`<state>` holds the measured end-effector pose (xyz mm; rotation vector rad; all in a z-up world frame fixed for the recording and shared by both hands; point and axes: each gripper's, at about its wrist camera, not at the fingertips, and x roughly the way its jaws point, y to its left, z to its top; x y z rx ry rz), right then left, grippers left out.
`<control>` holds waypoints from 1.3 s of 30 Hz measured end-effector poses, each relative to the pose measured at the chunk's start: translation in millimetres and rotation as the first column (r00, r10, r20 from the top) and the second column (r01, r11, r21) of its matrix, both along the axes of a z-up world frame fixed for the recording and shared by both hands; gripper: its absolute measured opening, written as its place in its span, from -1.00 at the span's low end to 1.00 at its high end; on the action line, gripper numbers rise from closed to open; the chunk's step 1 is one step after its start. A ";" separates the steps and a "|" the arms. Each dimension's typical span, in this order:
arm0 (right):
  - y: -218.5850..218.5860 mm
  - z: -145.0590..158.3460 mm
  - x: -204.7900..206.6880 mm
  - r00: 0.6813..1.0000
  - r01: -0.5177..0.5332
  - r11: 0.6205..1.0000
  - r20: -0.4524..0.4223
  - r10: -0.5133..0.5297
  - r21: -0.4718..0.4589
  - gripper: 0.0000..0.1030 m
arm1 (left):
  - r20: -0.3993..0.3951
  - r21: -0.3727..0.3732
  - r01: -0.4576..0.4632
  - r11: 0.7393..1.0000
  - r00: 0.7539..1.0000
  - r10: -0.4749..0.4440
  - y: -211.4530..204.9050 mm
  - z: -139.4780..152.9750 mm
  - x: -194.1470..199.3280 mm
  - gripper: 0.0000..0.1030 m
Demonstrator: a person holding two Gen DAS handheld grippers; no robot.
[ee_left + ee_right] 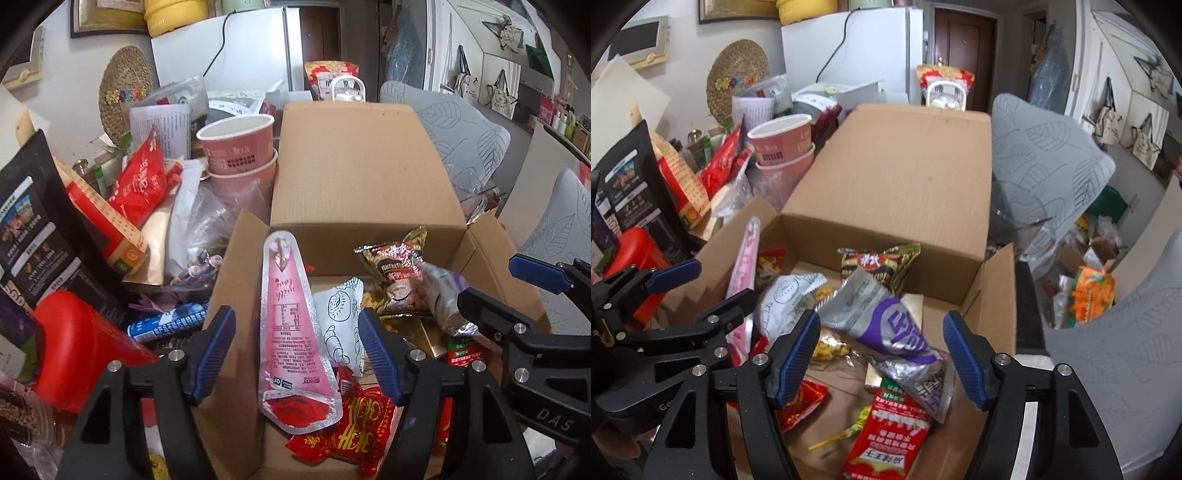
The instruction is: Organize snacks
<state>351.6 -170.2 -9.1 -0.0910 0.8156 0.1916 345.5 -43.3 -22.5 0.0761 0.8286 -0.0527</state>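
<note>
A crowded kitchen table sits before a white fridge (pixel 225 48). The open cardboard box (pixel 365 166) anchors everything: left of it stand two stacked pink cups (pixel 238 147). Inside lie about eight snack packets, light, soft, crinkly and slippery; pinch each at a sealed edge. The pink pouch (pixel 291 332) leans on the box's left wall, one purple-silver packet (pixel 886 325) lies mid-box. The left gripper (pixel 297 354) and right gripper (pixel 881 358) both gape half-wide, empty, above the box.
</note>
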 end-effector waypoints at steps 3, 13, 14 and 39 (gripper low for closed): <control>3.0 12.6 -8.1 0.999 -0.003 1.000 0.031 0.003 -0.014 0.35 | 0.030 0.000 -0.004 1.000 1.000 0.004 4.1 13.8 -8.4 0.33; 10.3 63.8 -53.1 0.985 -0.020 1.000 0.169 0.018 0.005 0.35 | 0.145 -0.018 -0.010 1.000 0.989 0.013 17.0 69.1 -52.4 0.33; 10.8 69.9 -59.3 0.982 -0.020 1.000 0.186 0.018 0.007 0.35 | 0.159 -0.019 -0.010 1.000 0.987 0.013 18.3 75.8 -58.9 0.33; -3.1 109.5 -220.3 0.927 0.013 0.997 0.372 -0.040 0.076 0.45 | 0.296 -0.053 0.090 0.995 0.953 -0.070 24.4 118.5 -204.7 0.47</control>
